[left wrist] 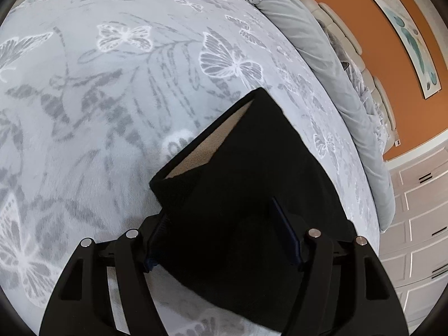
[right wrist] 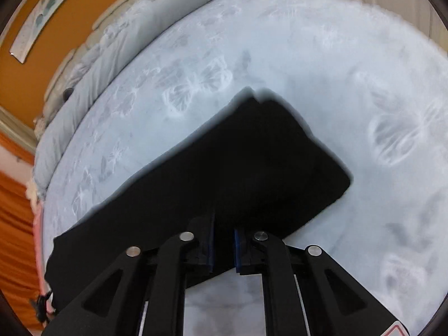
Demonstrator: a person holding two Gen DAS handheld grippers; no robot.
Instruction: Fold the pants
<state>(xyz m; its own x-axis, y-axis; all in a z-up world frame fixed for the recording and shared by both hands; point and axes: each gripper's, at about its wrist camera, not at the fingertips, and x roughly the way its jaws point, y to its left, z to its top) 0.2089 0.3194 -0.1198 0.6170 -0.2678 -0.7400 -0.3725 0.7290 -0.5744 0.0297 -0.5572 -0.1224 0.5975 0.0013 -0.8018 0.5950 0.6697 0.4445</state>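
Black pants (left wrist: 252, 173) with a beige lining lie on the bed. In the left wrist view their waistband end points away, its opening showing beige. My left gripper (left wrist: 221, 232) is wide open, its fingers (left wrist: 285, 229) on either side of the cloth's near end. In the right wrist view the pants (right wrist: 238, 168) lie as a long dark band running from lower left to the middle. My right gripper (right wrist: 224, 245) has its jaws close together with black cloth of the pants' near edge between them.
The bed has a pale blue blanket with butterfly print (left wrist: 126, 84). A grey rolled duvet (left wrist: 322, 64) lies along the headboard side, under an orange wall with a picture (left wrist: 406, 36). White drawers (left wrist: 420, 224) stand at the right. Orange cloth (right wrist: 14, 224) hangs at the bed's left.
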